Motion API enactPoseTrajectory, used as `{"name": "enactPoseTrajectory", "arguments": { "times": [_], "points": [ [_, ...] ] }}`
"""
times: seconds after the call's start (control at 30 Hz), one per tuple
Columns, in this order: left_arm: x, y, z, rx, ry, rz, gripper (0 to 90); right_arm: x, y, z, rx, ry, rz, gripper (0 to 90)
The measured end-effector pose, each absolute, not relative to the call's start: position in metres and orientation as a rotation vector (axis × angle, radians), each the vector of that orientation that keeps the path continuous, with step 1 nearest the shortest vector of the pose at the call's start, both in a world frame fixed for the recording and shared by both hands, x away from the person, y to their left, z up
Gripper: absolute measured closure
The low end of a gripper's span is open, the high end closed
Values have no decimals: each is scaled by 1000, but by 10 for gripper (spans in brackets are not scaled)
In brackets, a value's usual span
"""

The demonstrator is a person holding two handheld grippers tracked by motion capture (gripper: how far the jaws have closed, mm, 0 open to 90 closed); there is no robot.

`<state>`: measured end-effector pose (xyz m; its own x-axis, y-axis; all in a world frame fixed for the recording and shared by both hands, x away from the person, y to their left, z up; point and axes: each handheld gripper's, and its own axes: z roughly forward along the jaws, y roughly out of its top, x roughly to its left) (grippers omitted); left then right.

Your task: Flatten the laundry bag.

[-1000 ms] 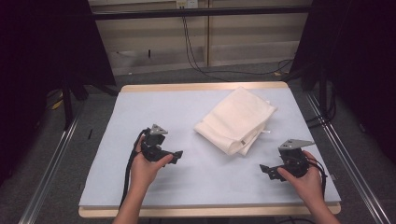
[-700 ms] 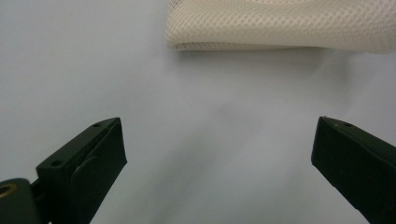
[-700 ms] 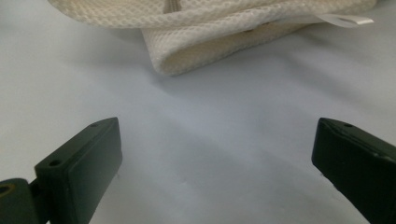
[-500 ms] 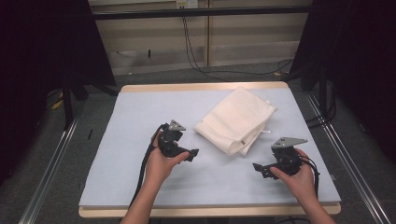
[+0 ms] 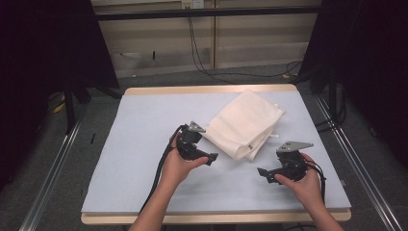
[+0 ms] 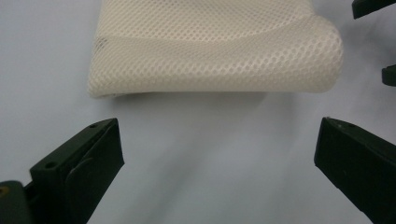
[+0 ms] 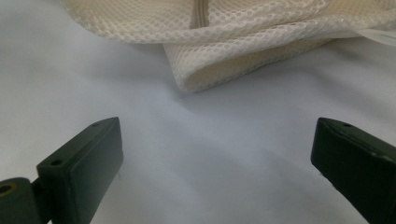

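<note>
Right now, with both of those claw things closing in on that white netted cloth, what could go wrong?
The mesh bag is folded in layers, so the open left gripper might pinch only the top layer, or all of them at once. The right gripper, also open, faces a rounded fold; its jaws could slide off. A pull by one gripper alone might drag the bag across the smooth table cover.

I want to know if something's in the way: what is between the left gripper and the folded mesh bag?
Nothing: in the left gripper view, bare light blue table cover separates the open left gripper from the mesh bag.
</note>
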<state>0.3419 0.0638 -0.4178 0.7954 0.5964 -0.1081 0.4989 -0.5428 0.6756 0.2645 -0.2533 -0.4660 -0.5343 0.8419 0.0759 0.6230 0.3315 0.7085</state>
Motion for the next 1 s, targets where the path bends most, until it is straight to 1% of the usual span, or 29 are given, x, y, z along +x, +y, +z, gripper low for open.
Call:
{"name": "enactPoseTrajectory", "arguments": {
  "times": [0.37, 0.6, 1.0],
  "points": [
    [341, 44, -416, 2242, 761, 146, 10, 267, -248, -466, 1308, 2291, 1038, 31],
    [342, 35, -419, 2243, 746, 102, 7, 267, -247, -467, 1305, 2292, 1037, 40],
    [341, 19, -416, 2265, 696, 94, 23, 268, -244, -468, 1300, 2289, 1048, 74]
  ]
}}
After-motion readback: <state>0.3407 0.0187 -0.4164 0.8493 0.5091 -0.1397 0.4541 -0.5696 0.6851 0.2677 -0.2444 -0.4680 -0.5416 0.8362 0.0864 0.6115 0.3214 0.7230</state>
